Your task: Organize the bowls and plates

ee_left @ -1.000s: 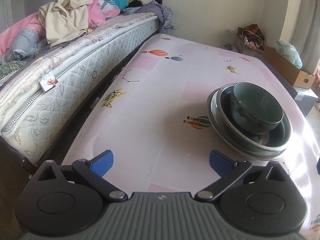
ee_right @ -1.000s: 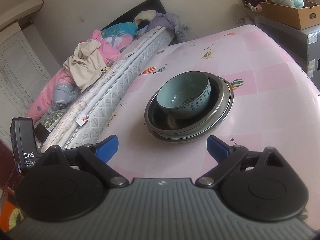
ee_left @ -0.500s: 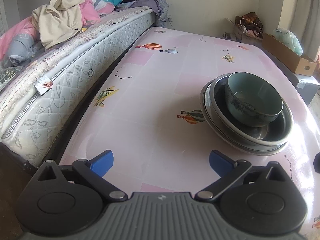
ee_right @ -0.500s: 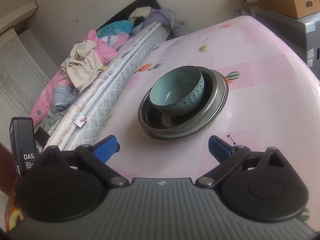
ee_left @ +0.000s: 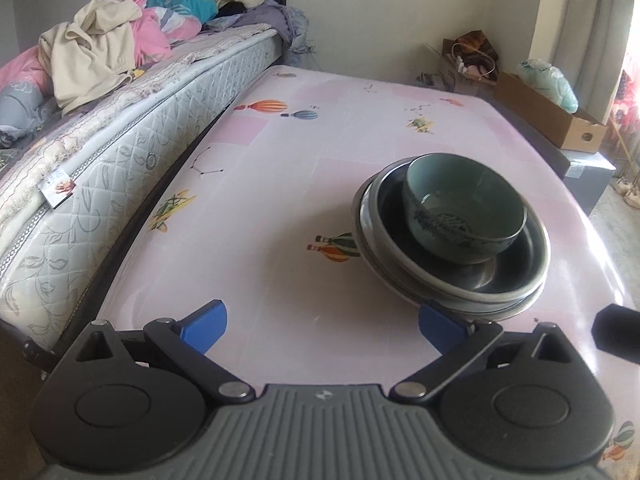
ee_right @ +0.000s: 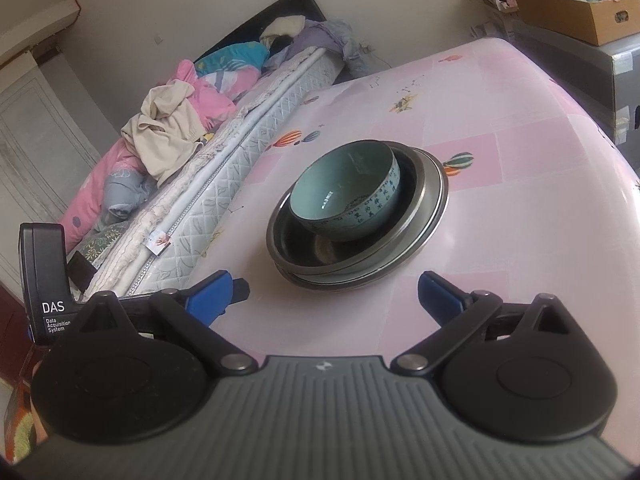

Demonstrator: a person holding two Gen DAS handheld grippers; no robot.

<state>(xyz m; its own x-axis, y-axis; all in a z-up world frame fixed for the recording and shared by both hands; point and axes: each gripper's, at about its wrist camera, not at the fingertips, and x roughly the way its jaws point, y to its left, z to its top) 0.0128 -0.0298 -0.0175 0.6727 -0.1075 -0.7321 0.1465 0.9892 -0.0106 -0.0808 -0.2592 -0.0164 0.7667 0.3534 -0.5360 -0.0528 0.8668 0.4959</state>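
Sitting on the pink table [ee_left: 280, 184] is a green bowl [ee_left: 460, 208], and it rests inside a stack of metal plates [ee_left: 516, 280]. The stack is near the table's right side, well apart from the bed [ee_left: 120, 152]. The left gripper [ee_left: 322, 322] is wide open and holds nothing. The right gripper [ee_right: 324, 294] is wide open too, empty, and points at the stack from just beside it. The stacking looks done or nearly done. If the bowl must come out next, one gripper needs to close on its rim while the plates stay flat.

bare table [ee_left: 280, 184], mattress [ee_left: 132, 160] alongside, bowl stack [ee_right: 356, 216]
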